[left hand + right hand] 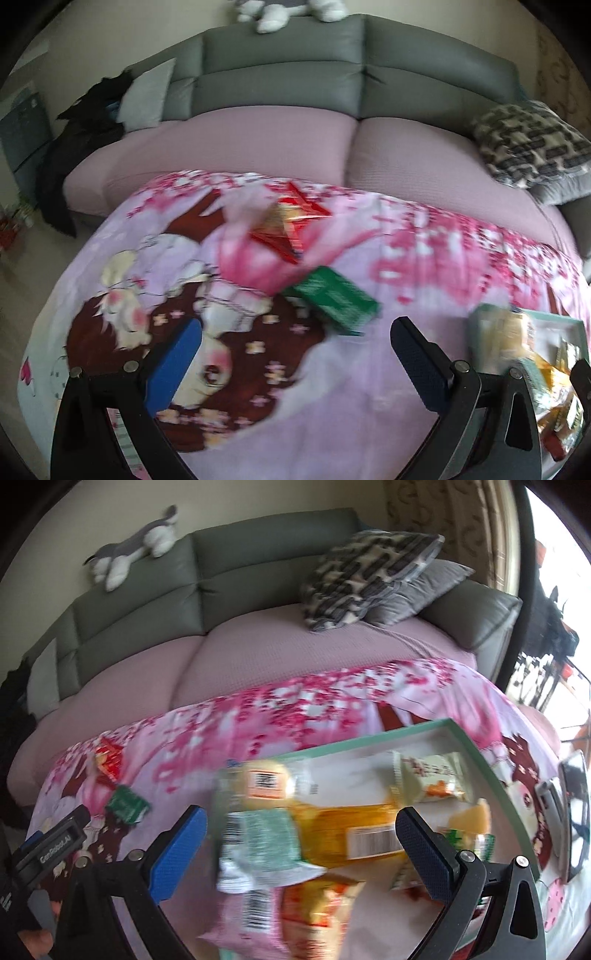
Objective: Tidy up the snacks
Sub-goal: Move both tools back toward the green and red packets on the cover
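Observation:
My left gripper [295,354] is open and empty above the pink cartoon blanket [240,387]. A green box [332,299] lies just beyond its fingertips, and a red snack packet [291,225] lies farther back. My right gripper [301,845] is open over a mint-rimmed white tray [369,743]. In the tray lie a pale green packet [258,834], a yellow packet [354,830], an orange packet [314,904], a bread packet [266,782] and a small white packet [432,779]. The right wrist view also shows the green box [127,805], the red packet [109,762] and the left gripper [51,845].
The blanket covers a low surface in front of a grey sofa [280,81] with pink seat covers and patterned cushions [369,576]. A plush toy [133,550] lies on the sofa back. A dark flat device [572,805] rests right of the tray. The tray [554,319] shows at the left view's right edge.

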A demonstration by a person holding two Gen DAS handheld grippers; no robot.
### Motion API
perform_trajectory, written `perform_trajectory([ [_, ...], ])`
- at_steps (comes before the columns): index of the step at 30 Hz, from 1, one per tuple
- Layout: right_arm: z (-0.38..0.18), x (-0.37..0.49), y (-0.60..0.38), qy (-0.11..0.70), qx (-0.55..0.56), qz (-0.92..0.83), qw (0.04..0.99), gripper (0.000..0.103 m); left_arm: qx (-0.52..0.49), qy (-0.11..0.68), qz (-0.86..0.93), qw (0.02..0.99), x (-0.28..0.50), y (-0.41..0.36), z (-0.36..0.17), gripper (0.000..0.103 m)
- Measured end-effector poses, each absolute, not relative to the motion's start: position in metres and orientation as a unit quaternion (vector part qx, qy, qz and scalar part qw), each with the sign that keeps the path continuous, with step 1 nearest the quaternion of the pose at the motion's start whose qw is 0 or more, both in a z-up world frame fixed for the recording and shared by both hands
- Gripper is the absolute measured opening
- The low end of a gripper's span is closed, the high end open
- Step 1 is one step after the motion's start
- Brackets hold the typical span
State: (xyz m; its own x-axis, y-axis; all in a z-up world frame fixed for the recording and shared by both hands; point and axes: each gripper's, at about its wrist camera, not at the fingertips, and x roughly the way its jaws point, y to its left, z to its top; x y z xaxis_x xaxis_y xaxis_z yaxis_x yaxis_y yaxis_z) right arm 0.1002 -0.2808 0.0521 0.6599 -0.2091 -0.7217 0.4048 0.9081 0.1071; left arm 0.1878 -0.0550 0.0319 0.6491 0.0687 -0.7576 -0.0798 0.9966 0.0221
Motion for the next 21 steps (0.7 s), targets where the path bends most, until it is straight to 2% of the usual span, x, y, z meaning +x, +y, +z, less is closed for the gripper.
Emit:
perform_trajectory([
  [21, 0.033, 0.143, -0.171, 0.395, 0.118, -0.039, 0.91, 0.103, -0.054, 0.422, 0.126, 0.896, 0.187, 0.044, 0.029, 0.102],
])
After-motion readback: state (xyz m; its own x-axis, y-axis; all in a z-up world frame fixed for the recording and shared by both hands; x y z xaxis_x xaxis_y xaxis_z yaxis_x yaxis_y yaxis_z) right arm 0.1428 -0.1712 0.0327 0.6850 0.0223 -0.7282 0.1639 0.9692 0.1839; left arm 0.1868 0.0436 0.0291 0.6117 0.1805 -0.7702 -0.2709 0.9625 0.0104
